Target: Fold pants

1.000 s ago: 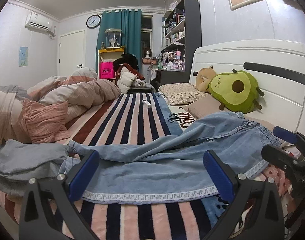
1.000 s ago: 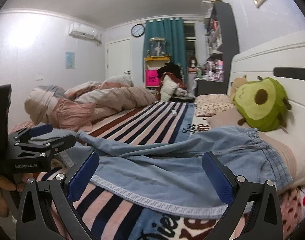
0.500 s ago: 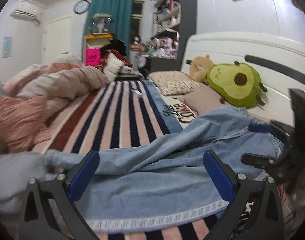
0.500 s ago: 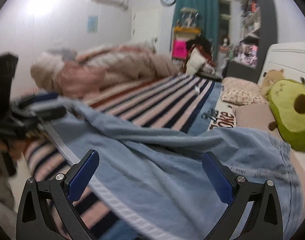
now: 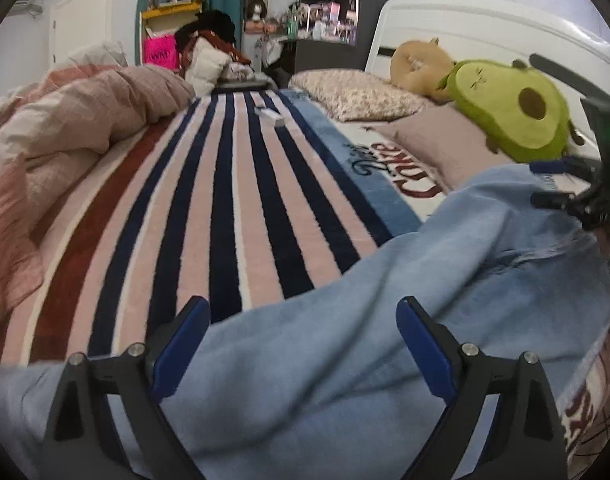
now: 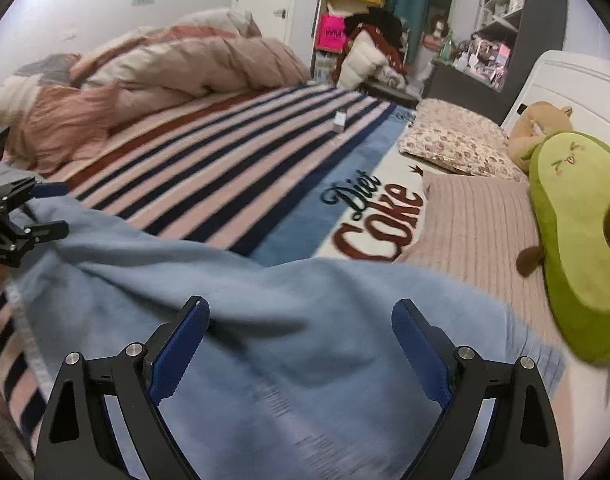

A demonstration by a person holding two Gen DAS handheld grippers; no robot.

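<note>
Denim pants (image 5: 385, 340) lie on the striped bed (image 5: 233, 208), filling the space under and ahead of both claws. Left claw (image 5: 301, 344): jaws spread wide, released, fabric passing beneath and between them, nothing pinched. Right claw (image 6: 299, 344): same, jaws wide, holding nothing, cloth directly below.

Position relative to claws: from the left claw the pants run ahead and off to the right, up to the other claw at the right edge of that view. From the right claw they run ahead and to the left, reaching the other claw at the left edge. So the long axis lies crosswise between the two claws, not away from them. Which end is waist and which is hem: blurred here, cannot tell for certain.

Judgement on step: claws appear placed over opposite ends for a first grasp. To do it well, lower each claw until the near edge sits between the fingers, take both layers, close evenly. Lift both ends together, keeping the cloth taut, to avoid a diagonal crease. The avocado plush (image 6: 577, 232) sits right of the right claw; keep the fold away from it.
</note>
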